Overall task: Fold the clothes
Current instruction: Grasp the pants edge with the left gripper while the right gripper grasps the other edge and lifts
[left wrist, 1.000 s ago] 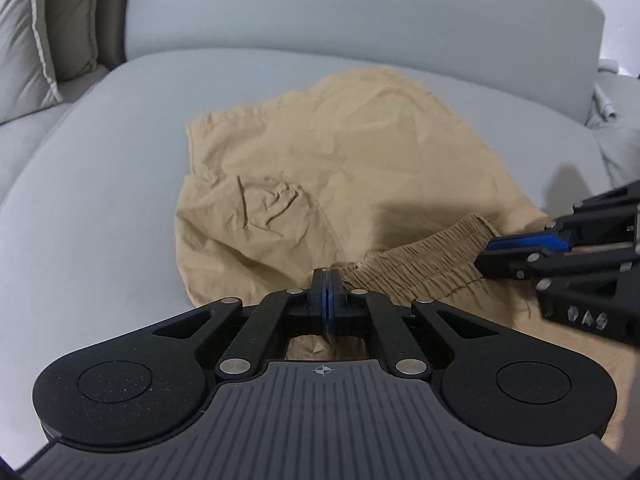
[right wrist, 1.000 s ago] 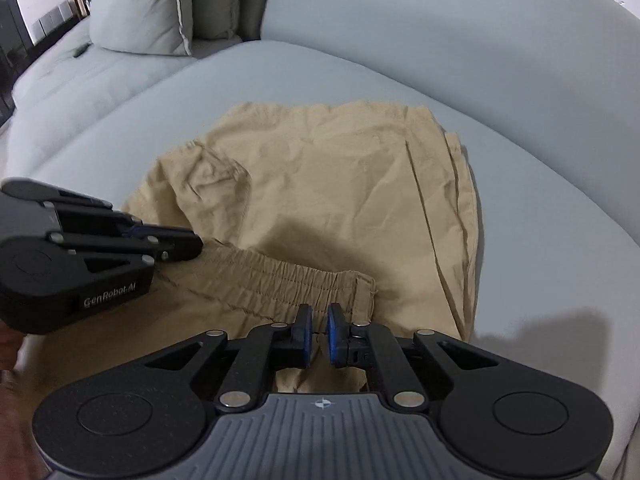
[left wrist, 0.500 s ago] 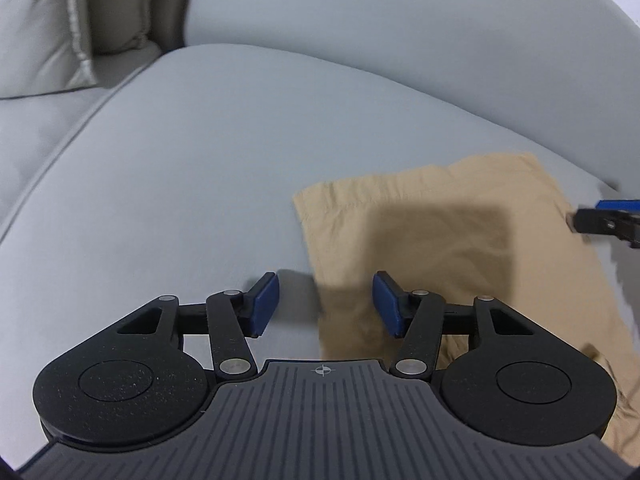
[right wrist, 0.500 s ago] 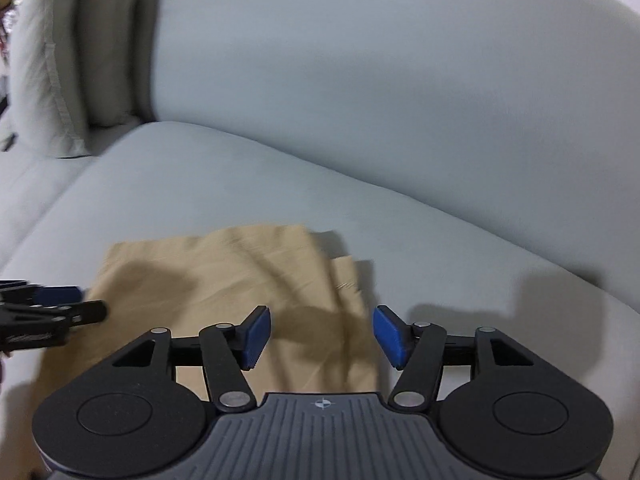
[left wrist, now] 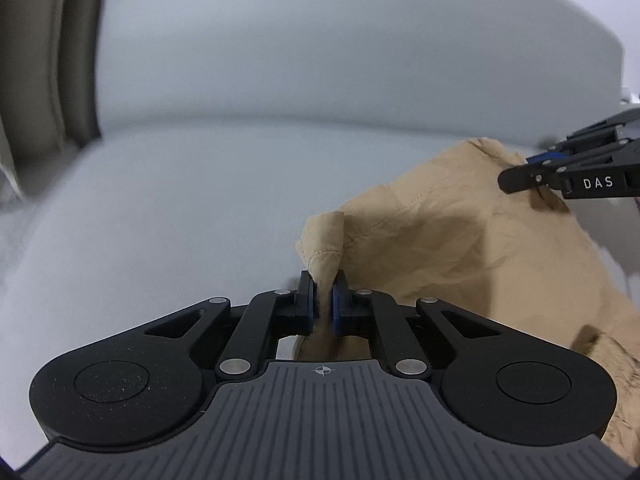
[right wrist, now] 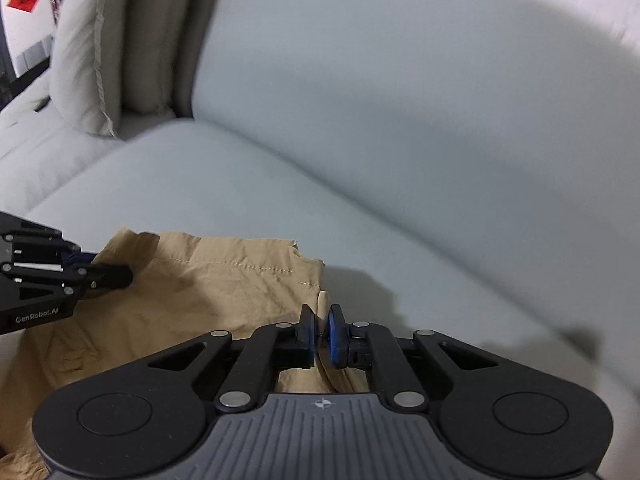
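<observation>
1. The left hand-held gripper (left wrist: pixel 324 300) was closed on a corner of the tan shorts (left wrist: pixel 460 248), and a small pinch of hemmed cloth stood up between its blue pads (left wrist: pixel 336 308).
2. The right hand-held gripper (right wrist: pixel 319 334) was likewise clamped on the shorts (right wrist: pixel 208 292), with a thin fold of fabric poking up between its two fingers.
3. In the left wrist view, the right hand-held gripper (left wrist: pixel 516 178) reached in from the right edge, its tip pressed into the far hem of the garment.
4. In the right wrist view, the left hand-held gripper (right wrist: pixel 116 276) came in from the left edge, its tip at the opposite corner of the same hem.
5. The shorts lay on the grey sofa seat (left wrist: pixel 180 220), spread between the two grippers, with the stitched hem running across the far side.
6. A gathered, elastic-looking section (left wrist: pixel 616 364) showed at the lower right of the left wrist view.
7. The sofa backrest (right wrist: pixel 400 80) rose behind the seat, and a pale cushion (right wrist: pixel 84 52) leaned at the left.
8. Both views were somewhat blurred towards the edges.
</observation>
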Demonstrator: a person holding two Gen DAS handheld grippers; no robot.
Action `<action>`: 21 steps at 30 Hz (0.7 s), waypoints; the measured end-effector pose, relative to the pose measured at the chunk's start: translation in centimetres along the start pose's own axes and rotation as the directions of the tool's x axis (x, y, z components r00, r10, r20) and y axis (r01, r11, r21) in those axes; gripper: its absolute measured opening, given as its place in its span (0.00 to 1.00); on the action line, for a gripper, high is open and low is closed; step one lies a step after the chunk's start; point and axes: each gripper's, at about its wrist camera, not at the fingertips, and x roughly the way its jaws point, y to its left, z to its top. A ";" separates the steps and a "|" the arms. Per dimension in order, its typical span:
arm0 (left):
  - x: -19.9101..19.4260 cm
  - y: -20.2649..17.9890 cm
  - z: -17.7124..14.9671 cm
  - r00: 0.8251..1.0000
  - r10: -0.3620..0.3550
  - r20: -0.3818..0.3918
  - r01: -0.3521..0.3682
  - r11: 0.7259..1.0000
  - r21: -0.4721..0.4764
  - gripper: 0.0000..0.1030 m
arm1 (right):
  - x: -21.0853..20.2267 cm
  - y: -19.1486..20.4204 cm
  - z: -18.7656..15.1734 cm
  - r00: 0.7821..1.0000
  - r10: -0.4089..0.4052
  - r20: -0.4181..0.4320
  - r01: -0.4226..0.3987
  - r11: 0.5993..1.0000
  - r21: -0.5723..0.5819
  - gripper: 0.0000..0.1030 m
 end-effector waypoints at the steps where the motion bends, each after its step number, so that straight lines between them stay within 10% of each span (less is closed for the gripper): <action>1: -1.4 -0.3 0.3 1.000 0.005 0.030 -0.006 1.000 0.012 0.07 | -1.8 0.3 0.1 0.999 -0.005 0.031 0.005 1.000 -0.012 0.06; 14: -21.1 -10.2 -7.1 0.973 0.005 0.231 -0.077 0.949 0.306 0.05 | -22.1 5.3 -11.2 0.975 -0.004 0.223 0.021 0.997 -0.074 0.06; 21: -18.1 -14.8 -15.0 0.994 0.075 -0.079 -0.039 0.923 0.384 0.04 | -18.7 8.7 -19.4 0.998 -0.033 0.044 0.039 0.986 -0.161 0.06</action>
